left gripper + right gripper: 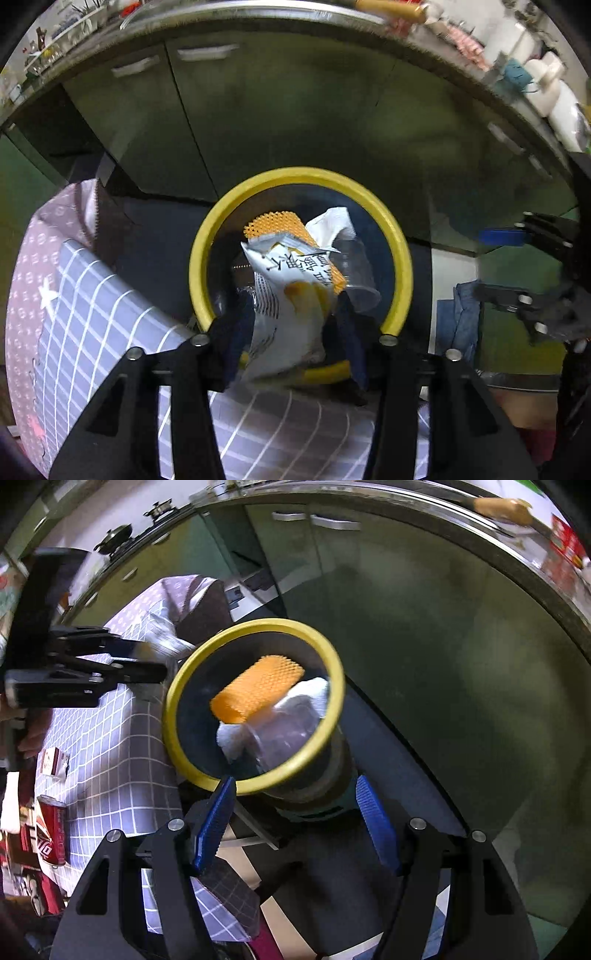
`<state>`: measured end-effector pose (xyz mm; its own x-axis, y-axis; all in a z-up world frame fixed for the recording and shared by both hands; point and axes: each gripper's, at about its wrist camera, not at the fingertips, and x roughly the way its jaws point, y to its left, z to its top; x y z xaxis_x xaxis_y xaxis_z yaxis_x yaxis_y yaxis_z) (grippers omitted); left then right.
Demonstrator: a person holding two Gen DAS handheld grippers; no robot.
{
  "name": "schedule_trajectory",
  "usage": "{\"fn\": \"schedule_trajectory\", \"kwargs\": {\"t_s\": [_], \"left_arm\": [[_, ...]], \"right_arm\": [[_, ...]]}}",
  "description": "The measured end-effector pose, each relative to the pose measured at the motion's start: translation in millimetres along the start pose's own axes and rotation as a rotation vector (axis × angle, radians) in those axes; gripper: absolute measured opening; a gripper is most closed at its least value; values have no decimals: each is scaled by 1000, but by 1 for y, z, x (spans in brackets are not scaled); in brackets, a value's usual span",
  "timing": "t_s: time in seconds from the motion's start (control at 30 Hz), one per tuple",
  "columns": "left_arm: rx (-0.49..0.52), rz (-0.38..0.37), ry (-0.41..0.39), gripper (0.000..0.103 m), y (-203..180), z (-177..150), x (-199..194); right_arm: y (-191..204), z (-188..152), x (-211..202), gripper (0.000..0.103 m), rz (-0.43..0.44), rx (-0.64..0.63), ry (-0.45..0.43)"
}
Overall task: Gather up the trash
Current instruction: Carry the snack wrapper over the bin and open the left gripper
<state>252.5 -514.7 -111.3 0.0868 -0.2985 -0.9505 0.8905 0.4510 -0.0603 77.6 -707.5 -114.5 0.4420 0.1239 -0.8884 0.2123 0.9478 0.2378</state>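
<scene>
The left gripper (pixel 291 332) is holding a white snack wrapper (pixel 286 306) over the yellow-rimmed bin (pixel 400 254), seemingly still pinched. The right gripper (pixel 295 812) is hanging released, empty, beside the bin's rim.

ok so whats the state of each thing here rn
bin: no lid, trash inside
snack wrapper: crumpled, between the left gripper's jaws over the bin, grip unclear
left gripper: jaws partly apart
right gripper: jaws open, nothing between them
clear cup: on its side in the bin
cola can: upright on the checked cloth
cabinet doors: shut
</scene>
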Motion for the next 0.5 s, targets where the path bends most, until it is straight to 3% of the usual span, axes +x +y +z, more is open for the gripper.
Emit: {"fn": "schedule_trajectory", "kwargs": {"t_s": [0.23,0.37,0.5], "left_arm": [[-44,8,-21,54,15,-22,-15],[-98,-10,-77,56,30,-58,-58],[-140,24,-148,62,43,-103,-107]], "right_arm": [[-16,-7,-2,72,-7,20,0],[-10,-9,-3,72,-4,4,8],[27,-13,-10,72,37,-88,9]]}}
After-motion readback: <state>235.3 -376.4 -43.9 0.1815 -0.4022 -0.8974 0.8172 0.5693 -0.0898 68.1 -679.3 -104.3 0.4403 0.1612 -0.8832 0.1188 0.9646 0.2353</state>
